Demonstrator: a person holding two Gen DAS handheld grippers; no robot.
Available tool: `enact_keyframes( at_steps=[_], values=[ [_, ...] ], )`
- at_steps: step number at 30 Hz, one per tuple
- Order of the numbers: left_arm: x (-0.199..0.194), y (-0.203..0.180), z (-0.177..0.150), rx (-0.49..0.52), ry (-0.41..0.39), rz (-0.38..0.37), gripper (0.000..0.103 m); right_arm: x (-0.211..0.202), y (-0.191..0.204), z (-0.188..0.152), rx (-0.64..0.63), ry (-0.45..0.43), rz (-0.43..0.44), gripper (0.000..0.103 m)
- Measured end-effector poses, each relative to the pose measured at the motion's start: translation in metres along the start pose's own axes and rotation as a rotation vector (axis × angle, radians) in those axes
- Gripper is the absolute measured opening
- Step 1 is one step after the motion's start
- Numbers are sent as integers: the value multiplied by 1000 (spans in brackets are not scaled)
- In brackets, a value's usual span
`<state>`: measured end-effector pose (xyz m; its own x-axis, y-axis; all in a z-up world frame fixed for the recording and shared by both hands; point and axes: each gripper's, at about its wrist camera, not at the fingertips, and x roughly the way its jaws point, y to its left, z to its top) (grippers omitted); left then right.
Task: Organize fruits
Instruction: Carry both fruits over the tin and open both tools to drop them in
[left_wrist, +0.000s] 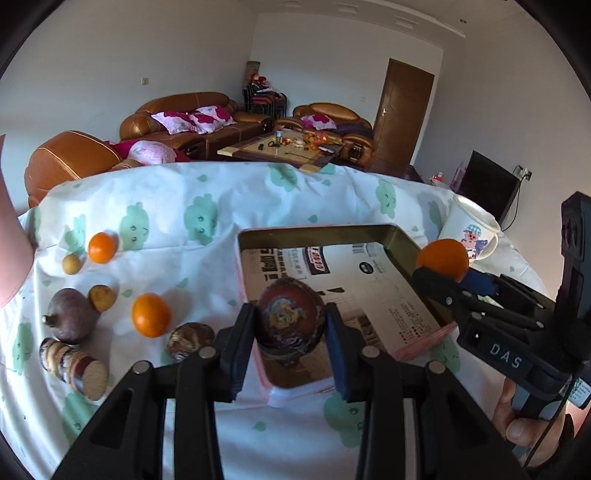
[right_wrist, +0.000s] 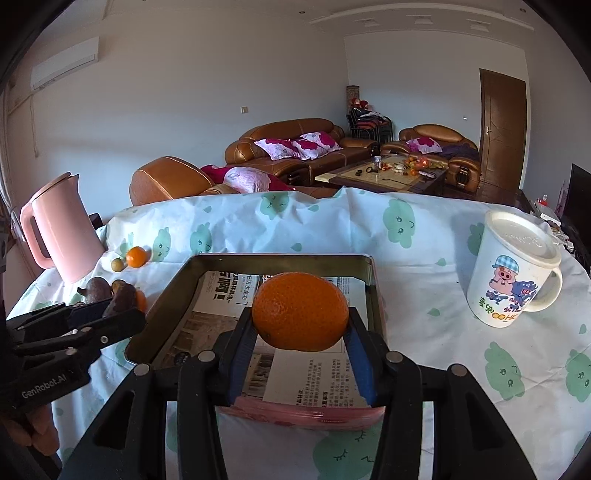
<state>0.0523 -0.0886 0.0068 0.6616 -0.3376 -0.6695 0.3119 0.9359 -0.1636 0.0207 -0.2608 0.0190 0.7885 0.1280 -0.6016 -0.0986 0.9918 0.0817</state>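
Orange, dimpled tangerine clamped in right hand-held gripper; left hand-held gripper grips mottled brown fruit over tray.

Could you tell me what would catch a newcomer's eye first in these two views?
Probably the orange clamped in the right gripper above the paper-lined tin tray. Next, the dark mottled fruit gripped by the left gripper over the tray's near end.
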Motion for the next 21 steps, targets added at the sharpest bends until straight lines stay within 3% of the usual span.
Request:
enact_keyframes(
  at_steps=[8,13,18,21],
  values=[
    [33,-20,2,21,72,5,39,18,-4,-6,0,72,10,50],
    [34,-26,-1,59,46,33,42,27,-4,-10,14,110,23,50],
    [23,-17,-1,51,-4,57,59,24,-6,-10,41,90,24,58],
    [17,-11,0,32,-18,20,65,20,-10,-8,68,65,43,64]
  ],
)
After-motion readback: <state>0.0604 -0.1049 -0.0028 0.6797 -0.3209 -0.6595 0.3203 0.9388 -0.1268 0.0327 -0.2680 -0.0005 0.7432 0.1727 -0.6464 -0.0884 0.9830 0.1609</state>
